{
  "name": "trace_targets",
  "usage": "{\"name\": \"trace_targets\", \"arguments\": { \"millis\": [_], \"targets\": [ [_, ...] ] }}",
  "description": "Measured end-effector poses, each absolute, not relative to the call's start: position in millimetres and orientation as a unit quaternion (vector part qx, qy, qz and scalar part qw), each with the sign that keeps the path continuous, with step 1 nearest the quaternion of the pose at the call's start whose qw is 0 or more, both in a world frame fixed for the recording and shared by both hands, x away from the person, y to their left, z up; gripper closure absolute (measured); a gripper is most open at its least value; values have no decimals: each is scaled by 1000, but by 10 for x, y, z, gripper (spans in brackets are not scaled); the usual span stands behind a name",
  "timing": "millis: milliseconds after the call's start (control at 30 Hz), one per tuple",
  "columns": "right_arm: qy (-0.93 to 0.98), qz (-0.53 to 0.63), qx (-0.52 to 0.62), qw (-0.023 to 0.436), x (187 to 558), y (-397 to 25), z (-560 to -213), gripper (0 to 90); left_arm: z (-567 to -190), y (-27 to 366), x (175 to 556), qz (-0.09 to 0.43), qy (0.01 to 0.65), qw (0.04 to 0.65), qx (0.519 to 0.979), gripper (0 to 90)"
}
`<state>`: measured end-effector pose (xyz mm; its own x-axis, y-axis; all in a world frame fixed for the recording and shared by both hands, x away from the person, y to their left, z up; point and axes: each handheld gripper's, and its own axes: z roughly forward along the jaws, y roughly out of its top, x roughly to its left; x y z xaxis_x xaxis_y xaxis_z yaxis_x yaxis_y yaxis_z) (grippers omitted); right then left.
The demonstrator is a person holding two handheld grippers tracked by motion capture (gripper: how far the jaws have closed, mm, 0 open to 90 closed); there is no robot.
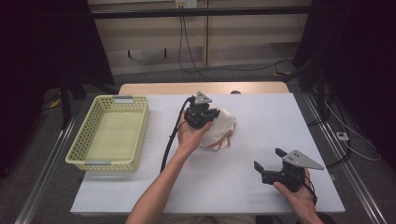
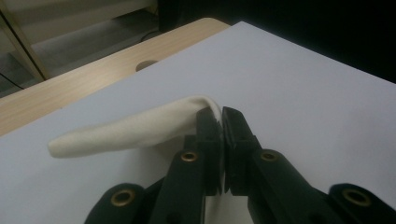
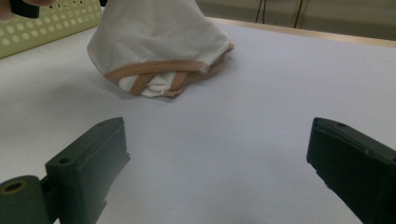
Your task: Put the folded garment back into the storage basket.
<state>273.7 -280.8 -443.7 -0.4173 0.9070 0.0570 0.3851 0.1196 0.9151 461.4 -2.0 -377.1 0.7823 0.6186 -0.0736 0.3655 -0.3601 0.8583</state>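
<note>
Nearest the high camera, the right gripper (image 1: 268, 164) hovered low over the tabletop (image 1: 261, 121), jaws spread wide and holding nothing. Farther in, the left gripper (image 1: 205, 114) had its jaws pinched tight on a fold of the cloth (image 1: 223, 128) — a cream piece with tan trim, bunched near the middle of the tabletop, right of the basket (image 1: 112, 133). It looked light and limp, likely to sag and slip, so an edge or the tan trim seemed the surest hold.

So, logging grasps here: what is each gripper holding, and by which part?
Left gripper pinches a raised fold of the white cloth bag; right gripper holds nothing.
</note>
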Motion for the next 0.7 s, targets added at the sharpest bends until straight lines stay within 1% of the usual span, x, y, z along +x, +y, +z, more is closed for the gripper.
{"name": "trace_targets", "arguments": {
  "millis": [400,700],
  "targets": [
    [694,474,465,279,2732,-2818,-4433,52,-3601,162,4560,144,290,499,804,869],
    [694,474,465,278,2728,-2820,-4433,51,-3492,336,4546,151,295,510,794,870]
  ]
}}
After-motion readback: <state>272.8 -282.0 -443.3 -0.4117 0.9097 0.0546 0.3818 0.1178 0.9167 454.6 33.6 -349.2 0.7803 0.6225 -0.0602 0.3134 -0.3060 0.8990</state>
